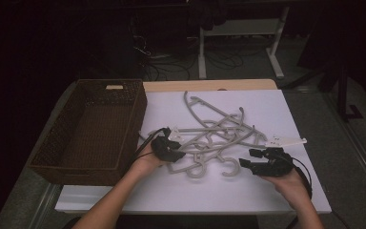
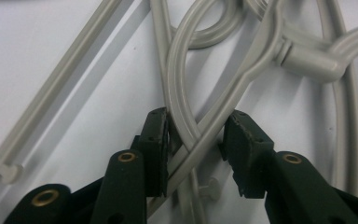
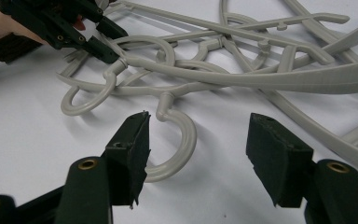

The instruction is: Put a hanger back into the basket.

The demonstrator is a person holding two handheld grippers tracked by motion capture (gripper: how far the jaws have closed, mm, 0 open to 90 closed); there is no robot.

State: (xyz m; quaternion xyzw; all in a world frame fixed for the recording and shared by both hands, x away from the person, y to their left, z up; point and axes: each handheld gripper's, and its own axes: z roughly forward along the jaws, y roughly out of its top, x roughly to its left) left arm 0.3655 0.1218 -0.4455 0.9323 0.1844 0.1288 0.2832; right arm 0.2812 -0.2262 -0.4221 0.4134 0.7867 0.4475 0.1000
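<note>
A tangle of several grey plastic hangers (image 1: 214, 129) lies on the white table (image 1: 171, 195). My left gripper (image 1: 178, 155) is at the pile's near left. In the left gripper view, two crossing hanger bars (image 2: 186, 93) run between the jaws of the left gripper (image 2: 196, 140). One pad touches a bar and the other stands a little off it. My right gripper (image 1: 247, 158) sits low at the pile's near right and stands open (image 3: 198, 119). A hanger hook (image 3: 186, 140) lies on the table just ahead of its jaws. The right gripper view also catches the left gripper (image 3: 114, 44) farther off.
A dark wicker basket (image 1: 52, 143) stands along the table's left side, close to my left hand. A flat white piece (image 1: 286, 141) lies just beyond the right gripper. White tabletop stretches along the near edge. Desk legs and cables stand in the dark behind.
</note>
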